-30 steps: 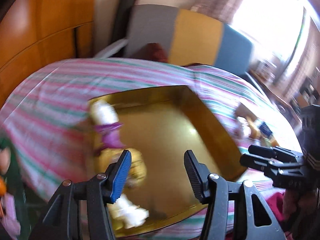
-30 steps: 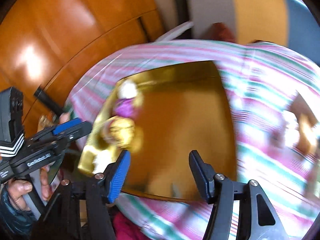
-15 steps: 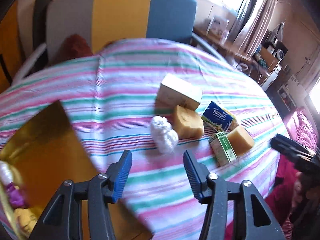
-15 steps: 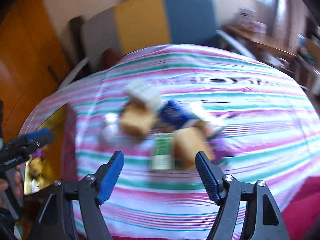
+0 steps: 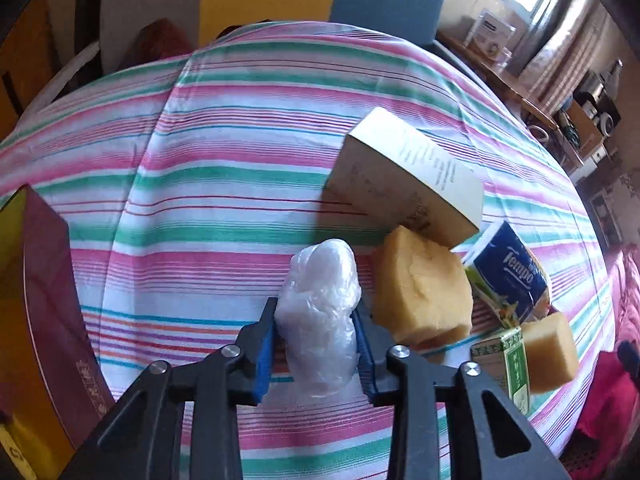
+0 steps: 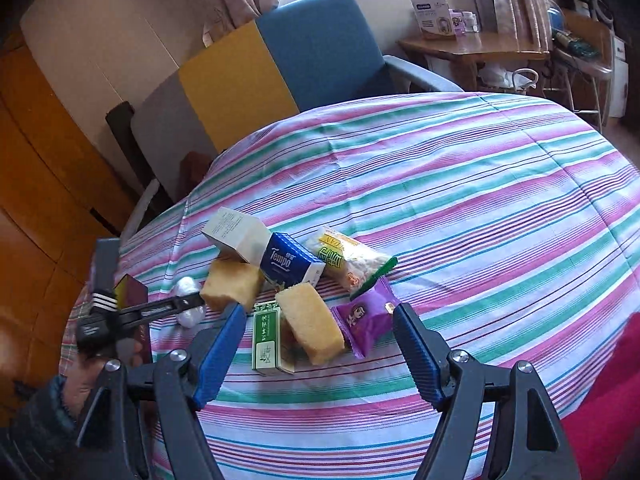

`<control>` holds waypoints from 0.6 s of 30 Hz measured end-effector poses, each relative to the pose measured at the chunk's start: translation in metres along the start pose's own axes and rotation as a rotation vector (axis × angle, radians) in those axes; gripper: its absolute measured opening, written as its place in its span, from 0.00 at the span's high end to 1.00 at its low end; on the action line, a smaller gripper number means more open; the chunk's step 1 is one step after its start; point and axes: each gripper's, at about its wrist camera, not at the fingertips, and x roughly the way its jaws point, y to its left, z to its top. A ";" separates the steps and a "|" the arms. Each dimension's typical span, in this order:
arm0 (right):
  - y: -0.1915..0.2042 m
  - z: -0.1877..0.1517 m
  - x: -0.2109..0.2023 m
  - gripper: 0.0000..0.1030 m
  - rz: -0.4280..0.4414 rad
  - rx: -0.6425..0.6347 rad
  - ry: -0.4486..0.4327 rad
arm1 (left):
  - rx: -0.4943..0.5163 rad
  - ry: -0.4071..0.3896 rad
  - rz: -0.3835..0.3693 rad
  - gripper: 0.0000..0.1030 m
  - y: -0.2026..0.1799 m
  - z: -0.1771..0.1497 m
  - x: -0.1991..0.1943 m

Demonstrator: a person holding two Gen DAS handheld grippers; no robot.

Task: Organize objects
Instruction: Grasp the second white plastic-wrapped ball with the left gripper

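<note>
My left gripper (image 5: 314, 344) is shut on a white crumpled plastic bundle (image 5: 320, 308) lying on the striped cloth; it also shows in the right wrist view (image 6: 188, 300). Right of it lie a yellow sponge cake (image 5: 424, 284), a cream box (image 5: 408, 176), a blue Tempo tissue pack (image 5: 508, 276), a green carton (image 5: 508, 364) and a second cake (image 5: 552, 348). My right gripper (image 6: 320, 348) is open and empty, hovering above the green carton (image 6: 267, 336), a cake (image 6: 310, 322) and a purple snack packet (image 6: 366, 320).
The maroon-walled gold box (image 5: 48, 300) stands at the left table edge. A yellow-green snack bag (image 6: 348, 260) lies behind the pile. A blue, yellow and grey chair (image 6: 280, 68) stands beyond the table. A wooden desk (image 6: 480, 48) is at the far right.
Both grippers swung from the gold box to the pile of items. My left gripper moved down onto the white plastic bundle and closed on it. The right stayed open.
</note>
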 end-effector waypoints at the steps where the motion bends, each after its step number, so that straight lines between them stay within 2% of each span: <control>1: -0.001 0.000 0.001 0.26 0.005 0.005 0.003 | 0.013 -0.011 0.006 0.69 -0.002 -0.002 -0.003; 4: -0.002 0.000 0.004 0.26 0.011 0.011 0.014 | 0.042 -0.020 -0.011 0.69 -0.002 -0.011 -0.011; 13: -0.002 -0.002 0.008 0.26 -0.014 0.012 0.043 | 0.130 -0.124 -0.071 0.69 -0.009 -0.046 -0.075; 18: 0.004 -0.002 0.017 0.26 -0.034 -0.025 0.097 | 0.166 -0.134 -0.111 0.69 -0.009 -0.065 -0.099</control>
